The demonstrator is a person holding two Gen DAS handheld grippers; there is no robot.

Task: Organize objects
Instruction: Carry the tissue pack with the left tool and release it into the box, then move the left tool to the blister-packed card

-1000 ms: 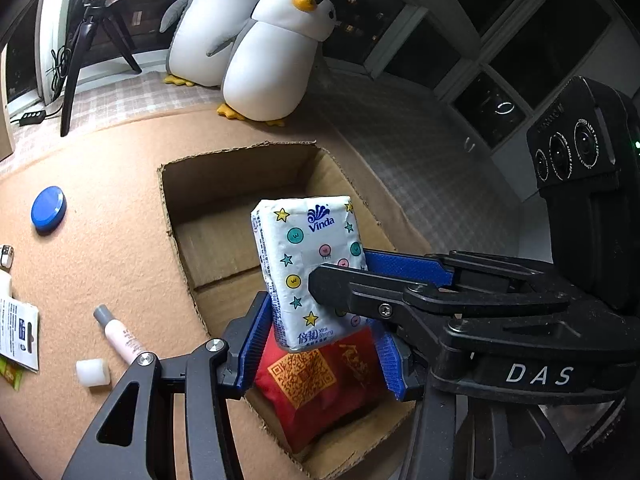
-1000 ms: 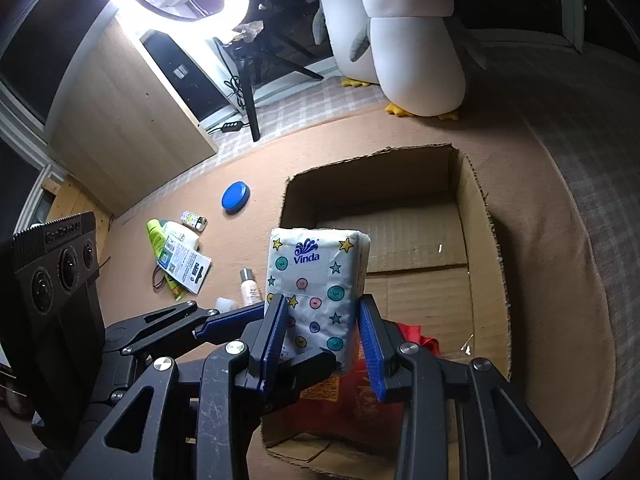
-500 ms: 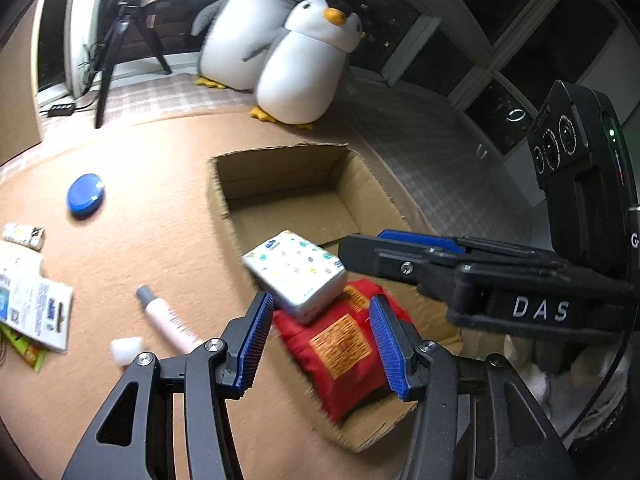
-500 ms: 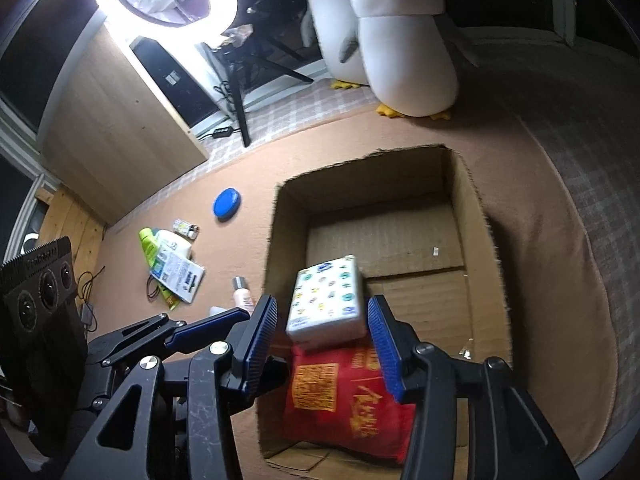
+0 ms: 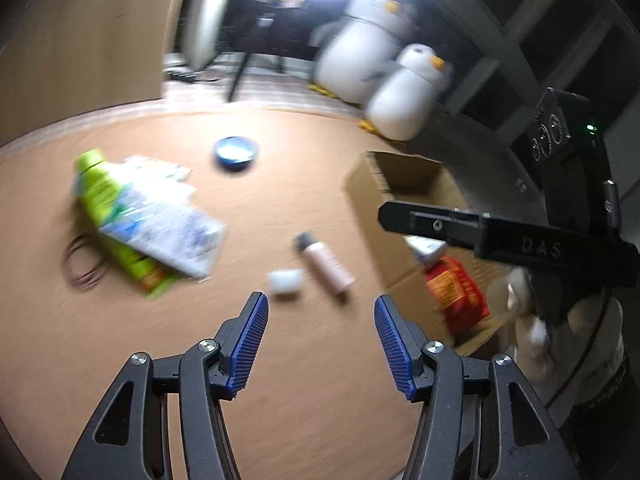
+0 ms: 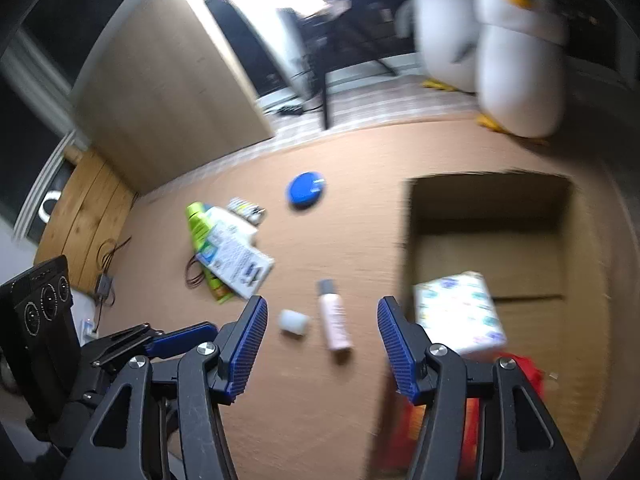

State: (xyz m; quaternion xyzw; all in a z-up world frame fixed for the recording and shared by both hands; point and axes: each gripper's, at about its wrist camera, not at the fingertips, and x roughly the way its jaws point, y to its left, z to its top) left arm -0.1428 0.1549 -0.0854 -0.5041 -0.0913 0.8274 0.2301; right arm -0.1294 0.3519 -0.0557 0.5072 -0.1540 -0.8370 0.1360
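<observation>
Both hand-held grippers are empty with jaws apart, having just been opening. The tissue pack (image 6: pixel 458 312) lies inside the cardboard box (image 6: pixel 560 264), on top of the red packet (image 5: pixel 456 286). Next in line, by my guess, is the pink tube (image 6: pixel 334 318) on the tabletop (image 6: pixel 360 160). It lies just ahead of the right hand-held gripper (image 6: pixel 320 344), between its jaws' lines, long axis pointing away. From the left hand-held gripper (image 5: pixel 320 344) it lies ahead, slanted, beside a small white cap (image 5: pixel 285 281). The right seems better aligned.

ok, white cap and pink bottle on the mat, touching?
Apart. The right wrist view shows bare mat between the white cap and the pink bottle; the left wrist view agrees.
</observation>
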